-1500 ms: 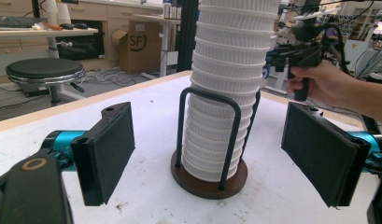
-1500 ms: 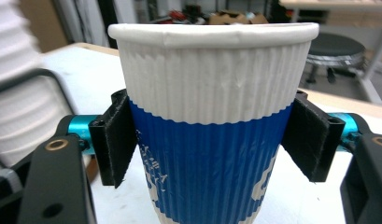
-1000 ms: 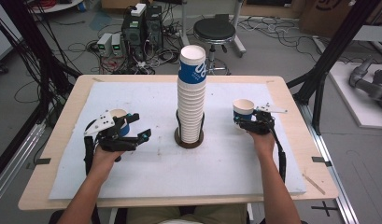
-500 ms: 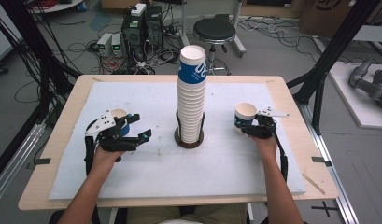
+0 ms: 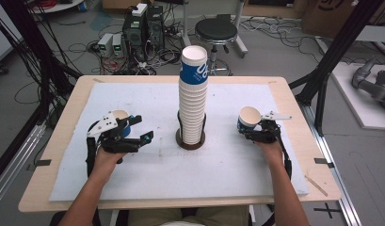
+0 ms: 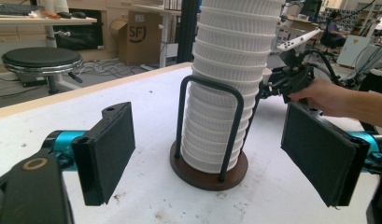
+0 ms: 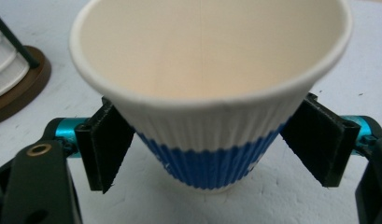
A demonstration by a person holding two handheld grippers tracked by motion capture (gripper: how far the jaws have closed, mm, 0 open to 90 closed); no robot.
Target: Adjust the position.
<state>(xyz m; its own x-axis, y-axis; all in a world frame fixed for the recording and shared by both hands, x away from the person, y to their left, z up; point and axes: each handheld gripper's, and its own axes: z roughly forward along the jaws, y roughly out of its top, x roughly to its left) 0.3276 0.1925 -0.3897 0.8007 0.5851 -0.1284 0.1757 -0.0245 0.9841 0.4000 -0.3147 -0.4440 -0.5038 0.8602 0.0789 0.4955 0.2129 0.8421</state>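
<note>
A tall stack of white paper cups [image 5: 194, 94], the top one blue-banded, stands in a wire holder on a round wooden base [image 5: 189, 142] at the table's middle. A single blue-and-white ribbed cup [image 7: 209, 93] stands upright on the white mat between the pads of my right gripper [image 7: 209, 149]. Its jaws have just been opening and now sit at the cup's sides without squeezing it; in the high view that cup [image 5: 249, 118] is right of the stack. My left gripper [image 5: 142, 128] is open and empty, pointing at the stack [image 6: 226, 93]. Another cup [image 5: 120, 116] stands just behind it.
The white mat [image 5: 133, 179] covers most of the wooden table [image 5: 53, 155]. A black stool [image 5: 216, 30], computer boxes and cables lie on the floor beyond the far edge. Black frame posts [image 5: 338, 47] stand at the table's right side.
The cup at my right gripper has come down a little onto the mat. The left hand and the stack have not moved.
</note>
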